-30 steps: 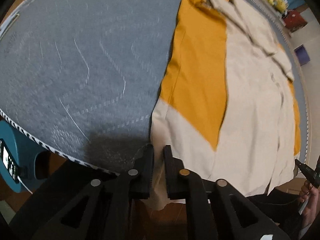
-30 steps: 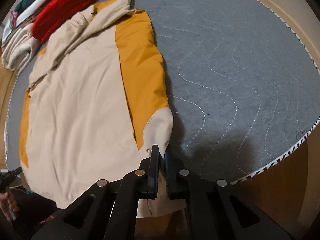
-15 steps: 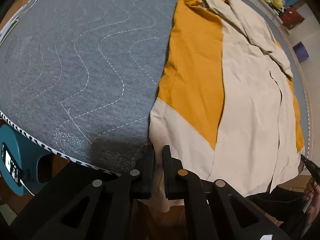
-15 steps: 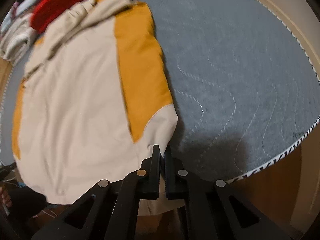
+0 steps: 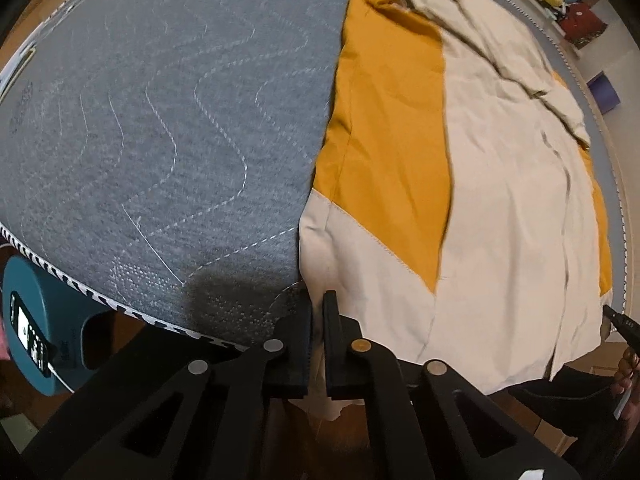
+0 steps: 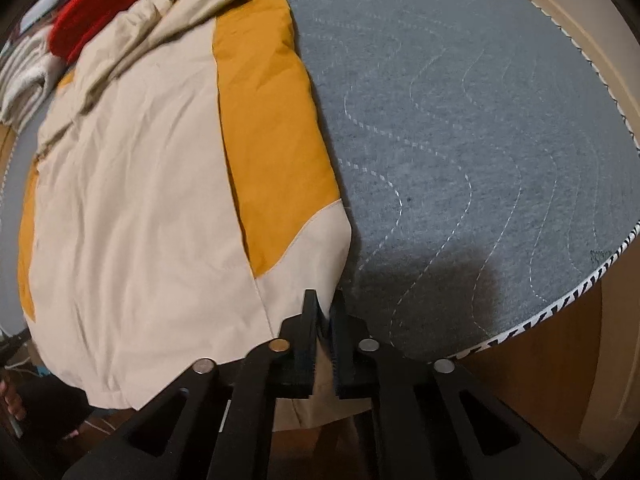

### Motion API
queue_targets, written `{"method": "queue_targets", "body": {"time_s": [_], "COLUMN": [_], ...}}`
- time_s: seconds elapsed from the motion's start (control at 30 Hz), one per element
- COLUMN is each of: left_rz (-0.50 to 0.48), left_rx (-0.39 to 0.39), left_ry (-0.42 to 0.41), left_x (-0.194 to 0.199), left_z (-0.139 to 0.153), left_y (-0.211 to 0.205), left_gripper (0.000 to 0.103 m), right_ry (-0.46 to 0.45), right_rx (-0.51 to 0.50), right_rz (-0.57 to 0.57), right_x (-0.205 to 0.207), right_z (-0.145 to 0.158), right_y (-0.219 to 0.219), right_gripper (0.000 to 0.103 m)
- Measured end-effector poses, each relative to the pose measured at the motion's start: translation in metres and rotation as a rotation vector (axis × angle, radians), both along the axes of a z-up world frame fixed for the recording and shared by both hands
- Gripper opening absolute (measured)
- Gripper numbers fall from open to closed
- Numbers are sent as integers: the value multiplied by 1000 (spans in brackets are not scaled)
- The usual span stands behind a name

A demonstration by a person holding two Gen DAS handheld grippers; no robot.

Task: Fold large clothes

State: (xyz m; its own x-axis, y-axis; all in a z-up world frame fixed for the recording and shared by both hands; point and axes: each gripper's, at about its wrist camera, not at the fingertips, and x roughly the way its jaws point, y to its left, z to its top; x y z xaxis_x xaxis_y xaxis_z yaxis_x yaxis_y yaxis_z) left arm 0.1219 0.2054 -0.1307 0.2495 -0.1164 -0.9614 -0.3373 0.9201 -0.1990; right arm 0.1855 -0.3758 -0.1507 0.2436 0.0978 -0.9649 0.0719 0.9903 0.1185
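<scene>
A large cream and orange jacket (image 5: 500, 200) lies flat on a grey quilted mat (image 5: 160, 120), its hem hanging over the near edge. My left gripper (image 5: 317, 300) points down at the hem's left corner. Its jaws are closing, and the cream fabric is pinched between the pads. In the right wrist view the same jacket (image 6: 140, 200) spreads to the left, and my right gripper (image 6: 325, 298) is shut on the hem's right corner. The mat (image 6: 480, 120) lies bare to the right of it.
A red garment (image 6: 100, 20) and folded striped clothes (image 6: 24, 76) sit beyond the jacket's collar. A teal device (image 5: 36, 332) stands below the mat's left edge. The mat's striped border (image 6: 580, 292) marks its edge, with brown floor underneath.
The left jaws have narrowed onto the hem corner. The right jaws went from a small gap to pinched on the cloth. Neither hand has shifted much.
</scene>
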Motion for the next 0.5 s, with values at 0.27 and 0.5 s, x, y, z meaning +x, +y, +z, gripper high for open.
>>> {"method": "queue_targets", "body": {"time_s": [0.27, 0.5], "left_rz": [-50, -123], "left_rx": [-37, -126], "left_ry": [-173, -316], "left_x": [-16, -43], "left_z": [70, 141], "left_y": [-9, -1], "left_gripper": [1, 1], "right_ry": [-159, -315], "right_rx": [109, 231], "right_rz": [7, 58], "right_x": [-17, -42], "right_z": [60, 143], "right_y": [-1, 0], "right_gripper": [3, 2]}}
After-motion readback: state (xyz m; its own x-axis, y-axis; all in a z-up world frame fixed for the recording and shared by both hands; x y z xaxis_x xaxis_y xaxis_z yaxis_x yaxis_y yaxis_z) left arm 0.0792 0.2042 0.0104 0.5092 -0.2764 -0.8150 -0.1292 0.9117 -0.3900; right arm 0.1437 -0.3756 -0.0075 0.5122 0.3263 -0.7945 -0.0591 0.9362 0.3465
